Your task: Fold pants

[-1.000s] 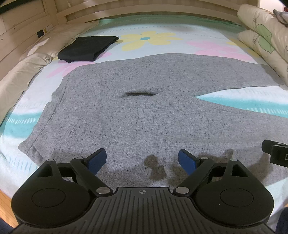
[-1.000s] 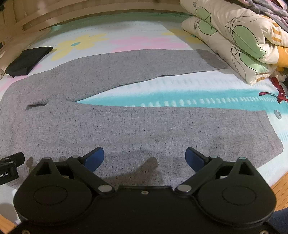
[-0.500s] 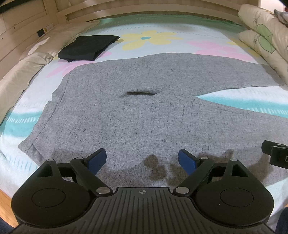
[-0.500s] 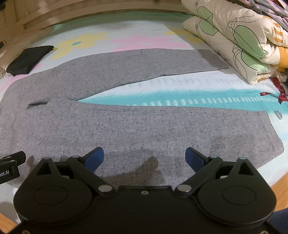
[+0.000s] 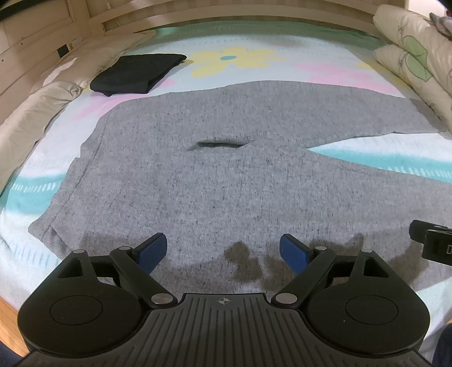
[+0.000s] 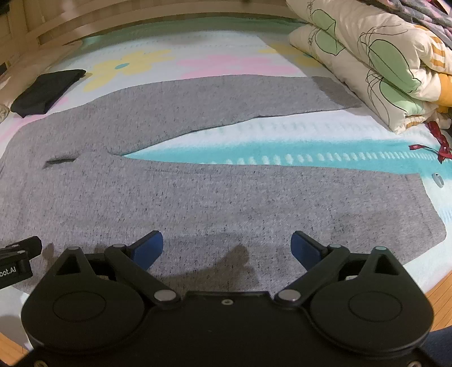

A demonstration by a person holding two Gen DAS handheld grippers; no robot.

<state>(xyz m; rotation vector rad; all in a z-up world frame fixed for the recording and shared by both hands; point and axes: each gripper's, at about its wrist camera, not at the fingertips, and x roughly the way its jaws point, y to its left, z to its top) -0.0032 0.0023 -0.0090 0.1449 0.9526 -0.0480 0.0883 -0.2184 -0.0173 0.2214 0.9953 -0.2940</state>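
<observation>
Grey pants (image 5: 214, 175) lie spread flat on the bed, waistband to the left, both legs running right and splayed apart; they also show in the right wrist view (image 6: 197, 197). My left gripper (image 5: 223, 251) is open and empty, just above the near edge of the seat area. My right gripper (image 6: 227, 248) is open and empty, above the near leg. Each gripper's body shows at the edge of the other's view.
A folded black garment (image 5: 135, 73) lies at the far left of the flowered bedsheet (image 5: 234, 59). Stacked quilts (image 6: 375, 56) sit at the right. A cream pillow (image 5: 28, 113) lines the left edge. The wooden headboard (image 5: 197, 14) is behind. A red ribbon (image 6: 440, 146) lies at the right.
Both grippers have shifted very slightly forward over the pants. The jaws stay open and the pants have not moved.
</observation>
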